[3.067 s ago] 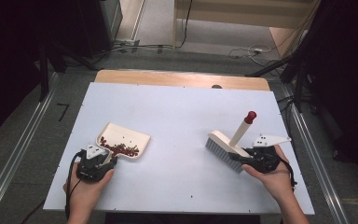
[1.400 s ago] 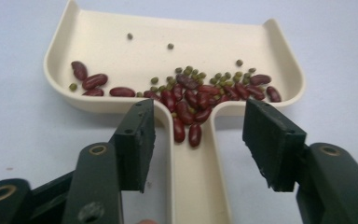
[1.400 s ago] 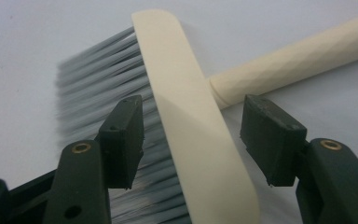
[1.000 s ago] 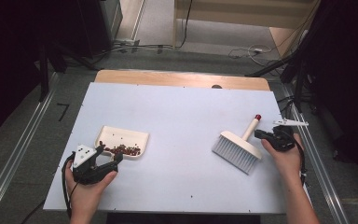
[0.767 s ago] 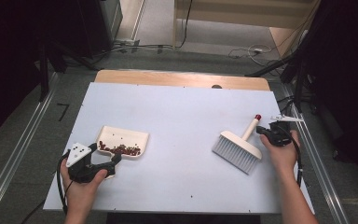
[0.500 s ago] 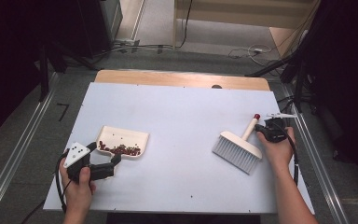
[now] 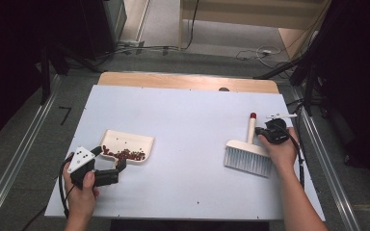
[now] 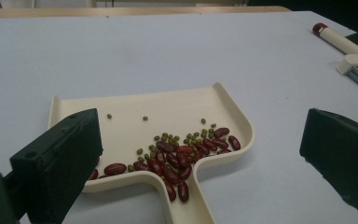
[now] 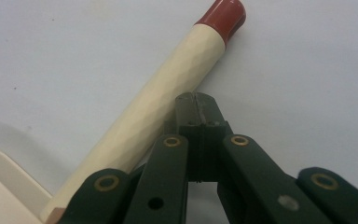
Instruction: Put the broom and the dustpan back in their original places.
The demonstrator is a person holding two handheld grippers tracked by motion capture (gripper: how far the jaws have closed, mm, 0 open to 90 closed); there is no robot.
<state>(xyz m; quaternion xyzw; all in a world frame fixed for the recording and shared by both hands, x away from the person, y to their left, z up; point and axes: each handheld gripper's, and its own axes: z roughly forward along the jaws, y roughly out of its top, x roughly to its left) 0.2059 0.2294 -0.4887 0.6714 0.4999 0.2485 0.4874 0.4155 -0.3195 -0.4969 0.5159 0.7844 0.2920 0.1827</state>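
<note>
A cream dustpan lies at the table's left, holding red beans and small green ones. Its handle points back between the jaws of my left gripper, which stands wide open and touches neither side. At the right a cream brush lies flat, its red-tipped handle pointing away from me. My right gripper is shut with nothing in it, its tip resting just beside the brush handle.
The pale table has a wooden strip along its far edge. A few stray specks dot the front. Metal rails run down both sides, with cables on the floor beyond.
The brush, once held up by my right gripper, now lies on the table and that gripper has shut beside its handle. My left gripper drew back from the dustpan.
</note>
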